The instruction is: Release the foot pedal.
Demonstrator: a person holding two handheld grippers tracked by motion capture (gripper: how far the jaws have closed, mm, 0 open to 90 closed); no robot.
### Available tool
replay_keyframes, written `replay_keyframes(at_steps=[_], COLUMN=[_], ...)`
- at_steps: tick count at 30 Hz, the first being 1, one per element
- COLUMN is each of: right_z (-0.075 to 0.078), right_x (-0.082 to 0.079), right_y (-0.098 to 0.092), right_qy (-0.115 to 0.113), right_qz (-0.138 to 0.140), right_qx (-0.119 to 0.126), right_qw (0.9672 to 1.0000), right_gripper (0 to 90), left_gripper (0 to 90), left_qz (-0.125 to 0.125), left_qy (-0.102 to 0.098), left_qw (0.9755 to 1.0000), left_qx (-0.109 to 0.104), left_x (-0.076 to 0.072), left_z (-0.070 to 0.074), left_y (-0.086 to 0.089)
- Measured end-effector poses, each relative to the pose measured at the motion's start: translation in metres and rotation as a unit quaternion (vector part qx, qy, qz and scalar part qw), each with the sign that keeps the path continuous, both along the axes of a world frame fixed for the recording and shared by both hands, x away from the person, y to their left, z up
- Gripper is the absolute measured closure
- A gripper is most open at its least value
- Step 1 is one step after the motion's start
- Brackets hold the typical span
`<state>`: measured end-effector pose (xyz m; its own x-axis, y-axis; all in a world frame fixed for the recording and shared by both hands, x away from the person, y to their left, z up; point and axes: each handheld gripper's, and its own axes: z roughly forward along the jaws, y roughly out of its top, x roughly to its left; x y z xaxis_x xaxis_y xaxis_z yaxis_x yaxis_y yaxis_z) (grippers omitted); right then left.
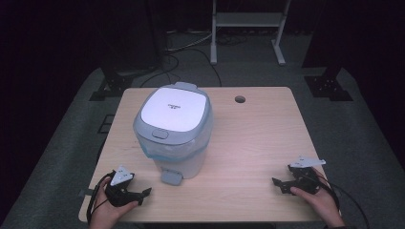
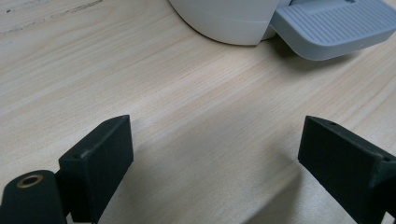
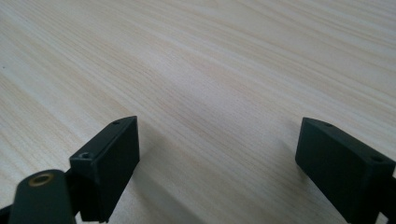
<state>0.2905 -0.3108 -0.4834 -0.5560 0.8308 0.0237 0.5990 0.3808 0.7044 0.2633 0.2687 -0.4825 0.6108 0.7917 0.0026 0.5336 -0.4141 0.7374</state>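
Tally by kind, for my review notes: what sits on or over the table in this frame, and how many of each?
Pedal bin, white with grey lid, lid shut: 1
Hand-held tongs, open and empty: 2 (left tongs, right tongs)
Wooden table: 1
Total: 4

Light wooden table, white pedal bin standing on it

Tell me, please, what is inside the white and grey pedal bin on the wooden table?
Through the white and grey pedal bin's translucent upper band, below its shut lid, a pale blue liner bag shows. The lid and opaque white body hide whatever else is inside.
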Motion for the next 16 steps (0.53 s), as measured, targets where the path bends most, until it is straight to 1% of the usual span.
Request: replay_keyframes(at_steps=[2, 4, 9, 16], right_z=[-0.0001, -0.001, -0.0042, -0.0042], right_x=[0.0, -0.0001, -0.0008, -0.0002], right_y=[0.0009, 0.001, 0.0004, 0.0009], right_qy=[-0.002, -0.006, -0.02, -0.02], right_qz=[0.001, 0.003, 0.003, 0.003], right_qx=[-0.003, -0.003, 0.006, 0.006], right_qw=[1.0, 1.0, 0.9998, 0.9998], right_gripper=[12.5, 12.4, 11.3, 10.7], left_gripper=[8.7, 7.6, 5.9, 3.0], left_qz=[-0.001, -0.002, -0.001, -0.001], left_qy=[-0.003, -0.002, 0.0, 0.004], left_qw=[1.0, 1.0, 0.9999, 0.9999], left_qx=[0.007, 0.01, 0.01, 0.012], left_x=[0.0005, 0.0012, 0.0019, 0.0032], left_z=[-0.0006, -0.0004, -0.0007, -0.001], left_y=[-0.0019, -0.0023, -0.004, -0.0064])
